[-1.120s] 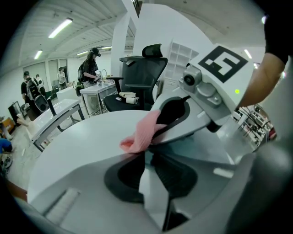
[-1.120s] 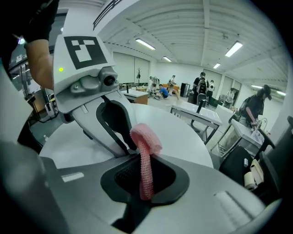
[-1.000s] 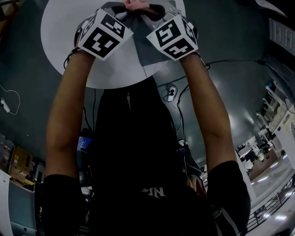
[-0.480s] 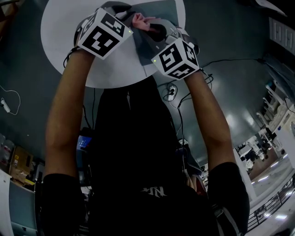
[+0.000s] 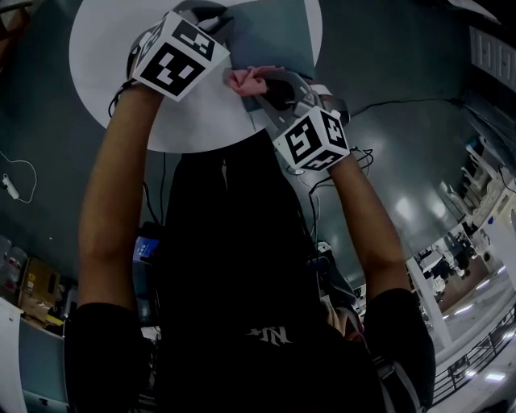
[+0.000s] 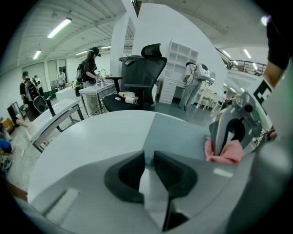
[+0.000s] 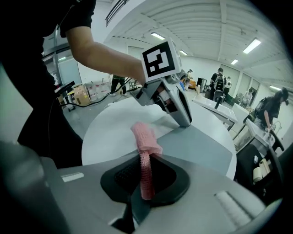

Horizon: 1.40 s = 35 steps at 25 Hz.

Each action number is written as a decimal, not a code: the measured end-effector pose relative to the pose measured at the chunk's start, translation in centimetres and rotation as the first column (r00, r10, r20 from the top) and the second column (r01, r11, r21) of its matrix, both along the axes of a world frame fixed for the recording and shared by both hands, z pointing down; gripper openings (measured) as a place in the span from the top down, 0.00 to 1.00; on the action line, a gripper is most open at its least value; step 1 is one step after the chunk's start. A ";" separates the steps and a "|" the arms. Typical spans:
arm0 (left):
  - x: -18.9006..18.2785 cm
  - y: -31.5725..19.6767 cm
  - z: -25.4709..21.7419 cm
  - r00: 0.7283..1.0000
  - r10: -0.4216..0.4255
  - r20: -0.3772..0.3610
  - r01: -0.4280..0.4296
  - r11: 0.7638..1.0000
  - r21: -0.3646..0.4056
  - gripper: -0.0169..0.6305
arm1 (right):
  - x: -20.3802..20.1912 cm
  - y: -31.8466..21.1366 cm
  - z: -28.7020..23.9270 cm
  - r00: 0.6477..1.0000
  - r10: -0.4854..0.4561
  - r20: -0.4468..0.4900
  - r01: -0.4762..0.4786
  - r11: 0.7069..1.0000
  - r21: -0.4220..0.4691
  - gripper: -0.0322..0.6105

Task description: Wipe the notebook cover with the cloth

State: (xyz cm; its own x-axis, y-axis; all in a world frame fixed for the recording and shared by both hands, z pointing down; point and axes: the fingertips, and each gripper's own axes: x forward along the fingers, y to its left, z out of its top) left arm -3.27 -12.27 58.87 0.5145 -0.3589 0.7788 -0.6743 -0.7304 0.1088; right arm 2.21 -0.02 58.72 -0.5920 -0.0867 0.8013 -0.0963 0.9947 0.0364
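Observation:
A grey notebook (image 5: 274, 32) lies on the round white table (image 5: 105, 48). My left gripper (image 5: 216, 22) is shut, with only a thin slit between its pads, and its tips rest on the notebook's left edge (image 7: 183, 119). My right gripper (image 5: 260, 85) is shut on a pink cloth (image 5: 244, 80). The cloth (image 7: 145, 151) stands up from the jaws and folds over the notebook's near part (image 7: 197, 146). In the left gripper view the right gripper (image 6: 229, 141) holds the cloth (image 6: 224, 154) at the right of the notebook (image 6: 183, 137).
The table's rim (image 7: 91, 151) curves close below the right gripper. Beyond the table stand a black office chair (image 6: 142, 77), white desks (image 6: 59, 114) and shelving (image 6: 181, 59), with people (image 6: 91, 64) in the background. Cables (image 5: 298, 161) lie on the floor.
My right gripper has drawn the pink cloth back across the notebook toward the table's near edge. The left gripper has stayed at the notebook's left edge.

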 end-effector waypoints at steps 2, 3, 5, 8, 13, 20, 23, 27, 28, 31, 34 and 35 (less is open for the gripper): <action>0.1 0.0 0.0 1.000 0.000 0.001 0.000 1.000 0.000 0.87 | 0.5 1.0 0.0 1.000 0.003 -0.003 -0.003 1.000 -0.018 0.90; 0.1 -0.1 0.0 1.000 0.001 0.001 -0.001 1.000 0.000 0.87 | 0.8 1.5 0.0 1.000 0.005 -0.005 -0.005 1.000 -0.026 0.90; 0.3 -0.2 0.0 1.000 0.005 0.003 -0.005 1.000 0.001 0.87 | 1.4 2.4 0.0 1.000 0.010 -0.008 -0.011 0.999 -0.043 0.90; 0.2 -0.4 -0.3 1.000 0.008 0.005 -0.008 1.000 0.000 0.87 | 1.7 3.3 -0.2 1.000 0.030 -0.005 -0.030 0.997 -0.069 0.90; 0.5 -0.7 -0.3 1.000 0.010 0.013 -0.010 1.000 0.006 0.87 | 2.7 4.2 -0.2 0.998 0.070 -0.008 -0.070 0.993 -0.095 0.90; 0.2 0.1 -0.7 1.000 -0.009 0.012 0.009 1.000 0.021 0.88 | 4.1 6.5 -0.3 0.989 0.145 -0.039 -0.149 0.980 -0.135 0.90; 0.5 -0.1 -0.4 1.000 -0.017 -0.018 0.018 0.999 0.044 0.88 | 4.6 6.9 -0.4 0.980 0.196 -0.038 -0.200 0.970 -0.142 0.90; -0.2 0.0 -2.3 0.999 -0.007 -0.039 0.012 0.993 0.119 0.87 | 3.9 7.1 -4.0 0.969 0.247 -0.008 -0.246 0.960 -0.136 0.90; -0.9 0.8 -3.1 0.999 -0.007 -0.036 0.012 0.991 0.130 0.87 | 3.2 7.7 -5.4 0.967 0.254 0.001 -0.252 0.959 -0.129 0.90; -2.9 3.2 -7.0 0.996 -0.026 -0.080 0.038 0.986 0.160 0.87 | 0.5 9.3 -9.6 0.960 0.276 0.040 -0.270 0.956 -0.116 0.90; -3.5 3.5 -13.0 0.990 -0.010 -0.144 0.043 0.972 0.231 0.87 | -1.3 8.2 -13.8 0.948 0.300 0.109 -0.291 0.953 -0.085 0.90; -3.5 3.7 -15.2 0.988 0.007 -0.156 0.033 0.966 0.256 0.87 | -1.8 7.7 -15.4 0.940 0.313 0.134 -0.304 0.949 -0.079 0.90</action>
State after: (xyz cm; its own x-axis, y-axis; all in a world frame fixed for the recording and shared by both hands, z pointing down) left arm -6.78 -8.61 43.64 0.6149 -0.5441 0.5708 -0.6737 -0.7387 0.0215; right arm 0.46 7.66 43.30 -0.6517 -0.2405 0.7193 -0.3989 0.9153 -0.0553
